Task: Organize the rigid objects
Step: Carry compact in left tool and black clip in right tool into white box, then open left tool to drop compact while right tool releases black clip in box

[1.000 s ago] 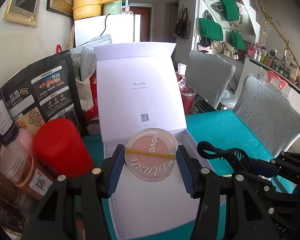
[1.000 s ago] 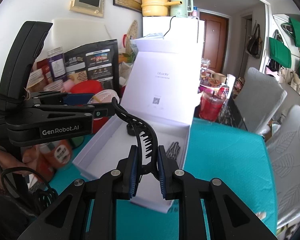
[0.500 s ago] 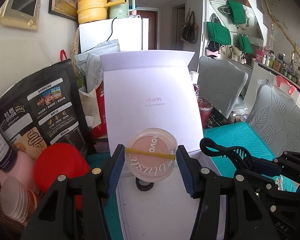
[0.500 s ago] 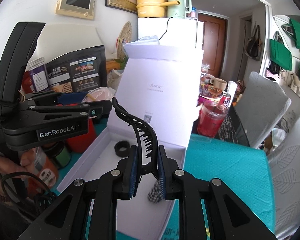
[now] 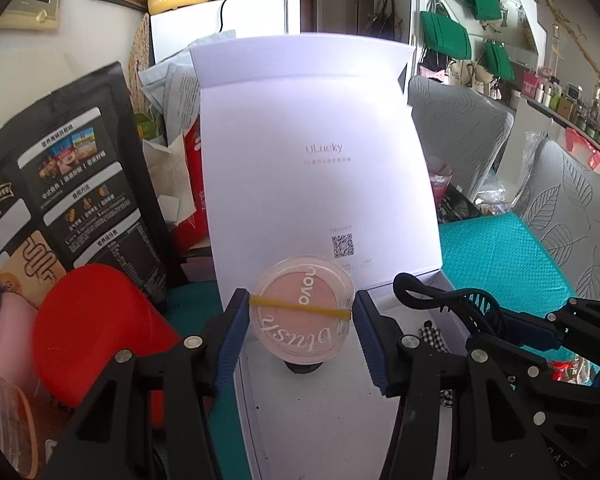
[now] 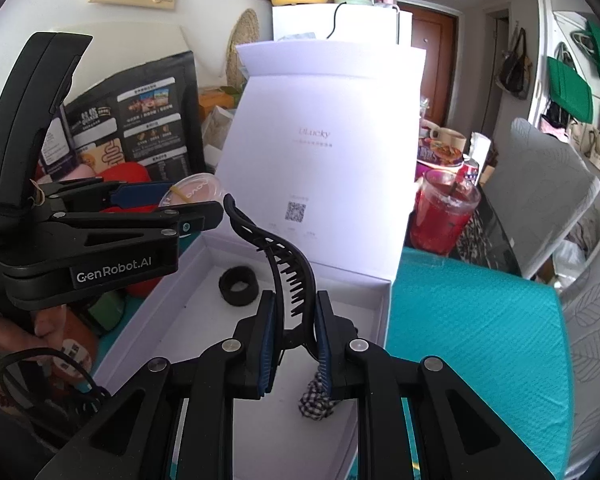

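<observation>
Left wrist view: the left gripper [image 5: 302, 322] squeezes a round pink blush case [image 5: 303, 314] from both sides. The case hangs over the far end of the open white box [image 5: 324, 432], not yet inside. A yellow rubber band [image 5: 300, 307] runs across it. The case is smooth and round, so I think it could slip out if the hand tips. It could also bump the tall lid [image 5: 316, 152] and push it over

Right wrist view: the right gripper [image 6: 294, 334] is clamped tight on a black hair clip [image 6: 278, 258], which sticks up over the middle of the box. Inside the box lie a black hair ring [image 6: 238, 286] near the back wall and a checked cloth tie [image 6: 315, 398] near the right wall. The clip's teeth could catch on that tie. The two grippers are close and might knock together
</observation>
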`<state>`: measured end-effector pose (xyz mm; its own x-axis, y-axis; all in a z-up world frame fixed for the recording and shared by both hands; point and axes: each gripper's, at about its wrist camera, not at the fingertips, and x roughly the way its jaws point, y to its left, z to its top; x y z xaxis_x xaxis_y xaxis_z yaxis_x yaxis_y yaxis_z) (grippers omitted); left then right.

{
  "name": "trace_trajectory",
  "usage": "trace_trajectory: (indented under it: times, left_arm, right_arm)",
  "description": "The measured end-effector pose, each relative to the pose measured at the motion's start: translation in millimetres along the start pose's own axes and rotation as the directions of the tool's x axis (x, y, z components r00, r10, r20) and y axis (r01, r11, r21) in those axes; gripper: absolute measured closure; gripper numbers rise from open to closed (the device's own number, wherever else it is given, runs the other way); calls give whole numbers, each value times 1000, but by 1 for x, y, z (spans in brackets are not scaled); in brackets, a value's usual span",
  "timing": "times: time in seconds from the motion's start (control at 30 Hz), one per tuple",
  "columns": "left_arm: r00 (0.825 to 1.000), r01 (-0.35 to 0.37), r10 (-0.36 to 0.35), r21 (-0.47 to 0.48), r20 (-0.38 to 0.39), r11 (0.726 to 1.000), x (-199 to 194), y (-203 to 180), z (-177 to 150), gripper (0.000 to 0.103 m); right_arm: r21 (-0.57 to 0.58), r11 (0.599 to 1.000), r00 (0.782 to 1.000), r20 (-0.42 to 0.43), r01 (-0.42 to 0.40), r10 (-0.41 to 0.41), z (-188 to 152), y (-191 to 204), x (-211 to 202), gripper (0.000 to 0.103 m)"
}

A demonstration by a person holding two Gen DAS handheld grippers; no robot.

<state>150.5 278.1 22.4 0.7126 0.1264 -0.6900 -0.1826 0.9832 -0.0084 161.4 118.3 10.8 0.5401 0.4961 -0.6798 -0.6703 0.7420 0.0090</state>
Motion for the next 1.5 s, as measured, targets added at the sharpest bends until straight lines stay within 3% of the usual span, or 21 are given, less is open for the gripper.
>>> trace_trajectory:
  times: [0.63, 0.9, 1.13, 1.27, 1.33, 1.4, 1.47, 1.5]
  left_arm:
    - [984, -7, 1, -32, -177, 999, 67, 6, -18, 51]
    - [968, -5, -8, -50, -250, 999, 85, 10, -26, 51]
    - [962, -7, -9, -58, -272, 998, 89, 11, -28, 51]
    - [953, 30, -57, -95, -299, 995, 97, 12, -24, 51]
    - [953, 14, -41, -89, -301, 996, 96, 11, -24, 50]
    - [954, -2, -22, -79, -297, 997, 94, 8, -21, 47]
    - [959, -12, -10, -74, -285, 997, 90, 5, -19, 25]
    - [961, -14, -6, -72, -275, 997, 87, 5, -19, 23]
  right_arm:
    - [74, 997, 990, -140, 6, 4, -13, -22, 63, 84]
    - [92, 996, 985, -172, 13, 3, -17, -29, 70, 84]
    - [107, 994, 982, -188, 28, -7, -18, -33, 72, 84]
    - [105, 994, 981, -193, 42, -21, -18, -34, 72, 83]
    - [100, 994, 981, -193, 54, -34, -18, -34, 71, 82]
    - [99, 993, 980, -198, 57, -36, -18, -33, 71, 74]
    - [99, 994, 980, -198, 53, -33, -18, -33, 69, 72]
    - [95, 994, 980, -197, 58, -39, -18, -32, 68, 72]
